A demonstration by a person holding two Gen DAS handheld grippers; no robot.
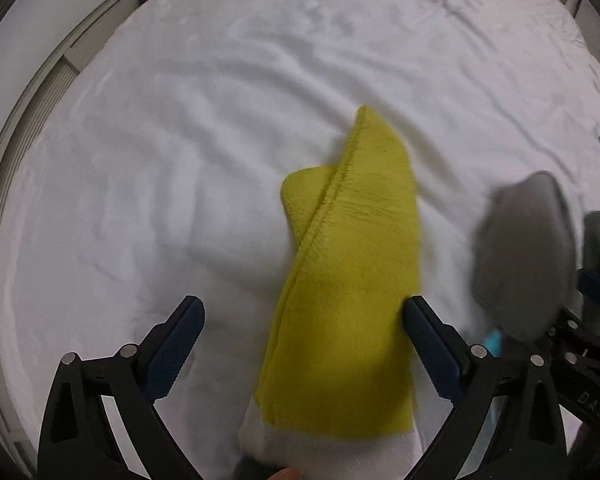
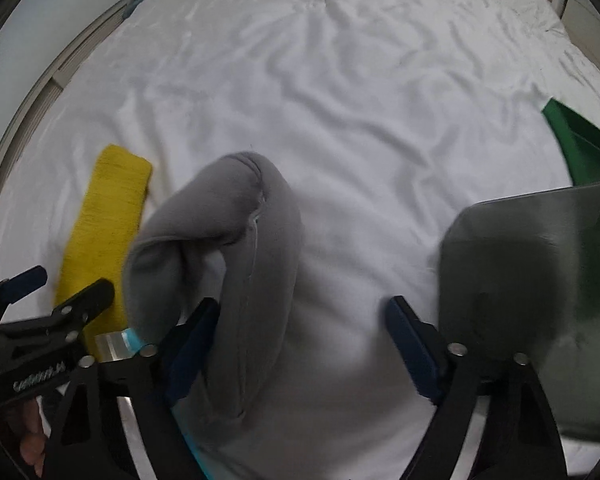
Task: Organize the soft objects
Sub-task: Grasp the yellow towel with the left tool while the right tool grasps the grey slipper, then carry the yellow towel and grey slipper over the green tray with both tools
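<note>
White wrinkled bed sheet (image 1: 180, 160) fills both frames. Fuzzy yellow folded cloth (image 1: 348, 280) lies centre between left gripper (image 1: 304, 320), released. Grey fleece cloth (image 2: 228, 248) centre-left; right gripper (image 2: 300, 320) spread, not pinching. Advice: centre each cloth before clamping.

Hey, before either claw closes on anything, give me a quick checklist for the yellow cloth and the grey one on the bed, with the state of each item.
1. Left claw open: ok, both blue pads stand apart.
2. Fuzzy yellow towel with a white band between the left claw's pads: ok, though it sits toward the right pad.
3. Right claw open: ok, pads apart.
4. Soft grey fleece cloth centred in the right claw: not ok, it lies against the left pad.
5. Either pad pressing on cloth: cannot tell, the picture is blurred.
6. Wrinkled white bedsheet has free room ahead: ok; dark green cloth stays off at the right edge.
</note>
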